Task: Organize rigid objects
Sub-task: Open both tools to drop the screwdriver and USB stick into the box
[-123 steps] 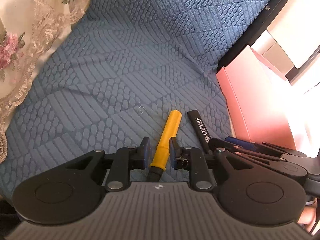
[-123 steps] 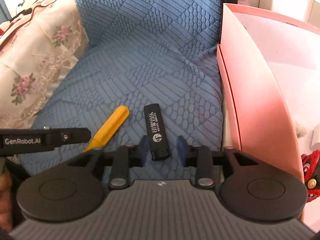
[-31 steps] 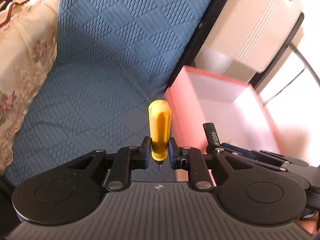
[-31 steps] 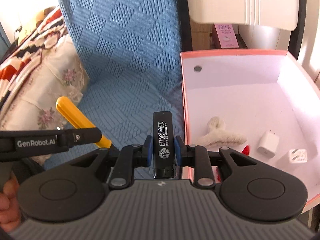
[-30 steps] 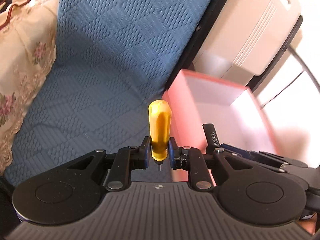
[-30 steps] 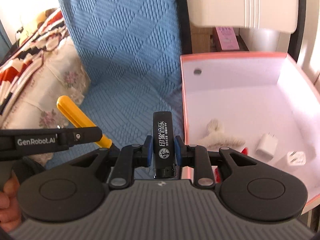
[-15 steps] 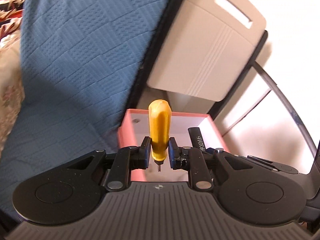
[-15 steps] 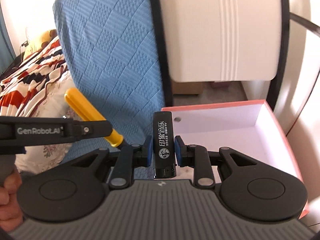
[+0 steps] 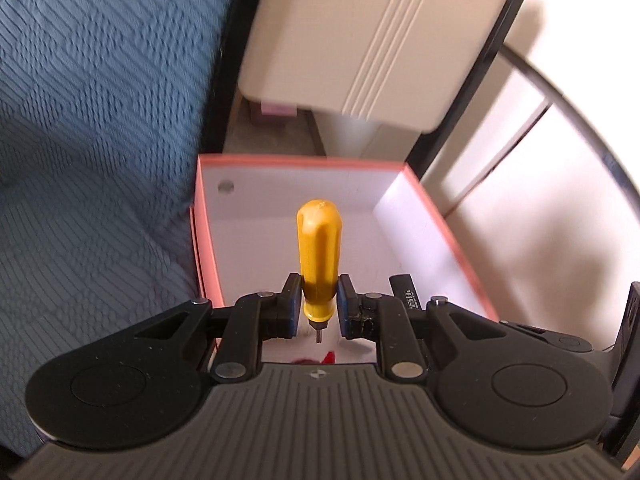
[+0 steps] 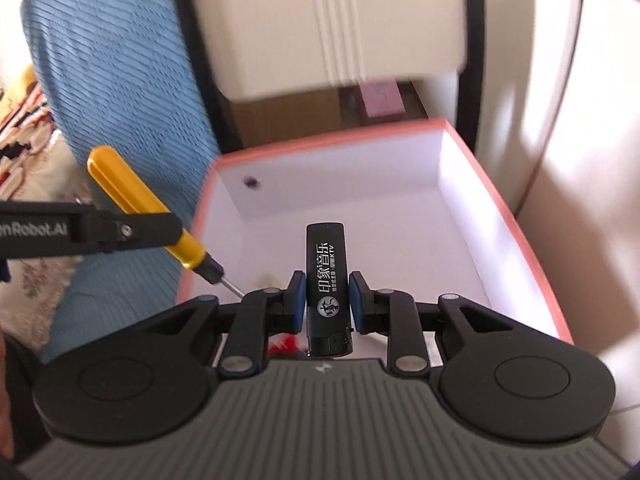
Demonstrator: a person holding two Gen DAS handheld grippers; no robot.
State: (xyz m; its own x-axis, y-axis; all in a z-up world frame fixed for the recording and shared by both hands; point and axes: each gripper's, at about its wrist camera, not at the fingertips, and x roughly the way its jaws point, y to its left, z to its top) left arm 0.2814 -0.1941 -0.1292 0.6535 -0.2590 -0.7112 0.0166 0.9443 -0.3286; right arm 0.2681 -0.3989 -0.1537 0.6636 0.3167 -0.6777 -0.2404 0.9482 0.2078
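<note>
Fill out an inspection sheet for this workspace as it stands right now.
Surface: blue quilted cover, bare where visible.
Job's things: yellow screwdriver and black lighter, both lifted; pink box, open, white inside.
Clutter: something red low in the box, mostly hidden behind the grippers.
Grippers: left gripper shut on the screwdriver's handle, tip pointing back; right gripper shut on the lighter, both in front of the box opening.
Cables: nothing seen.
Surroundings: beige chair back behind the box; floral cloth at the far left.
</note>
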